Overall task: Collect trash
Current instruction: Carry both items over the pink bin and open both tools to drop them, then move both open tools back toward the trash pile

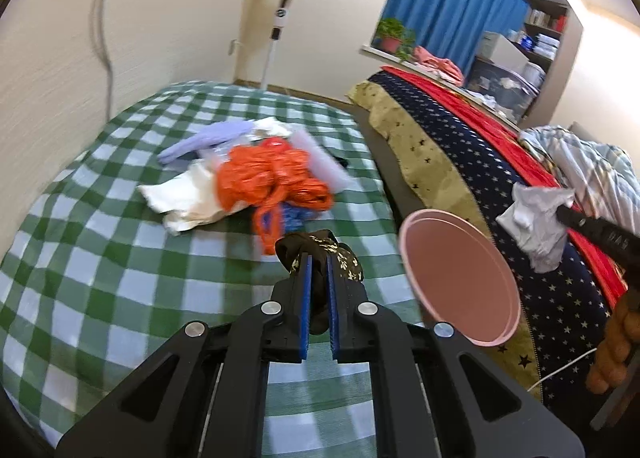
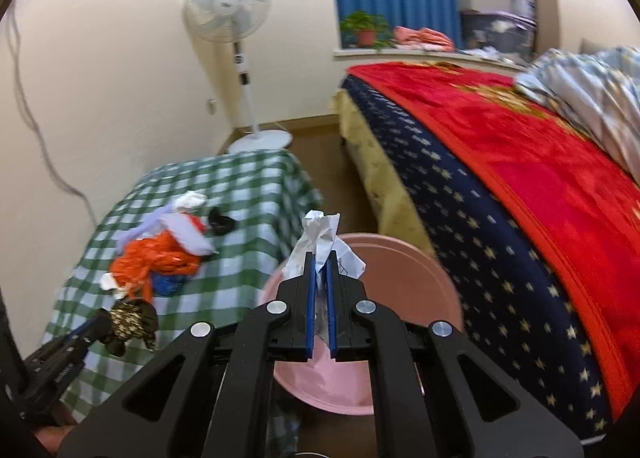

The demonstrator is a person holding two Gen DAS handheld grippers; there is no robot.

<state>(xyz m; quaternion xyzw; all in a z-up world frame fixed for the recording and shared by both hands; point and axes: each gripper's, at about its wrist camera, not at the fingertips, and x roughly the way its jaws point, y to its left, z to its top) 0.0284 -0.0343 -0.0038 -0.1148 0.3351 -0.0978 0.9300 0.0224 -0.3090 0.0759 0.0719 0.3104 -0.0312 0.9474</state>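
My left gripper (image 1: 318,258) is shut on a dark crumpled wrapper with pale flecks (image 1: 344,254), held above the green checked table (image 1: 120,258). That wrapper (image 2: 132,322) also shows at the lower left of the right wrist view. My right gripper (image 2: 320,258) is shut on a crumpled white paper (image 2: 320,234), held over the pink bin (image 2: 400,270). From the left wrist view, the same white paper (image 1: 536,217) hangs right of the pink bin (image 1: 460,278). A heap of trash with an orange plastic bag (image 1: 272,177) lies mid-table.
A bed with a red blanket (image 2: 540,177) and starred navy cover (image 2: 500,278) runs along the right. A standing fan (image 2: 236,37) is in the far corner by the wall. A potted plant (image 2: 366,31) sits on the sill before blue curtains. The bin stands between table and bed.
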